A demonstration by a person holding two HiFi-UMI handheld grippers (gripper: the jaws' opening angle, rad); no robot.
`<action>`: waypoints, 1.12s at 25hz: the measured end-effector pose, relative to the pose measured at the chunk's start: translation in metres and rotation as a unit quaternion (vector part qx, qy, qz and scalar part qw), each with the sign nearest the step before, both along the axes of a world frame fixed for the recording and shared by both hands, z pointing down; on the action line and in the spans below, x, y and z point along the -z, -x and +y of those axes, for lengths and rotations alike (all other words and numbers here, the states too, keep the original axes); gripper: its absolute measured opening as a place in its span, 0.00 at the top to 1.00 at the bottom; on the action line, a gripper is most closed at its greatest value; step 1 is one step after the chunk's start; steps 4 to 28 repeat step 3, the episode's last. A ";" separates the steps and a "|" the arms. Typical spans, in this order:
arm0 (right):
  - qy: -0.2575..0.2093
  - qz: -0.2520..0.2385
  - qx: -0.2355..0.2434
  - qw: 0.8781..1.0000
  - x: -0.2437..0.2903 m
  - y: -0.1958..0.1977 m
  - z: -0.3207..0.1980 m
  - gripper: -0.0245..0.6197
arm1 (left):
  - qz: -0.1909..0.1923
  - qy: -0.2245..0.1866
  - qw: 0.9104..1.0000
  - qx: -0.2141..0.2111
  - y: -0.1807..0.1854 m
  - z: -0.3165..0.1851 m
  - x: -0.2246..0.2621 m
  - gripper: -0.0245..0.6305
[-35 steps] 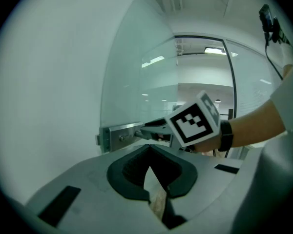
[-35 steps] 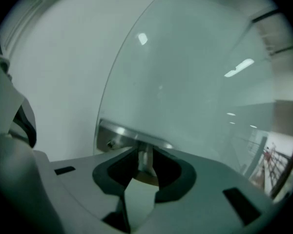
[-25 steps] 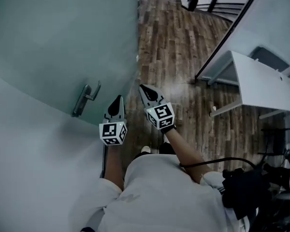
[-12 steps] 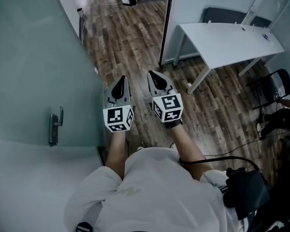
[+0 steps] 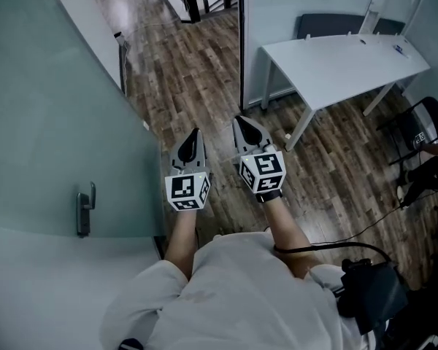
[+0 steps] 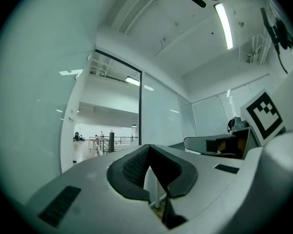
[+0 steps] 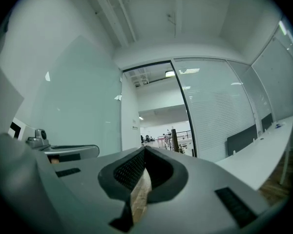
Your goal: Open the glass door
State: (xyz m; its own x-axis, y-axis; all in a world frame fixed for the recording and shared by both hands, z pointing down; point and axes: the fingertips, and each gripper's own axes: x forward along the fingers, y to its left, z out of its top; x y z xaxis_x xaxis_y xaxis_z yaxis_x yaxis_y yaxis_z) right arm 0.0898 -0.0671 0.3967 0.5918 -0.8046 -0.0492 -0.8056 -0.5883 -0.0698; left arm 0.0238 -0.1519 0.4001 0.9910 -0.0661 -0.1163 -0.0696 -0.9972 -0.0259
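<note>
Wood-plank floor [image 5: 193, 68] under a white table [image 5: 343, 60] and black chair [image 5: 417, 125]

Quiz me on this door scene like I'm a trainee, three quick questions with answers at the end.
1. True or false: neither gripper touches the door handle.
2. Multiple choice: in the head view, the glass door is on the person's: A) left, B) right, C) far side of the room.
3. Short answer: what do the left gripper and the right gripper hold?

Key:
1. True. Both grippers are out over the floor, apart from the handle.
2. A.
3. Nothing. Both have their jaws together and empty.
</note>
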 end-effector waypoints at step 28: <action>-0.006 0.009 0.007 1.000 -0.001 0.002 0.004 0.96 | 0.004 -0.002 1.000 0.005 0.004 0.002 -0.006 0.96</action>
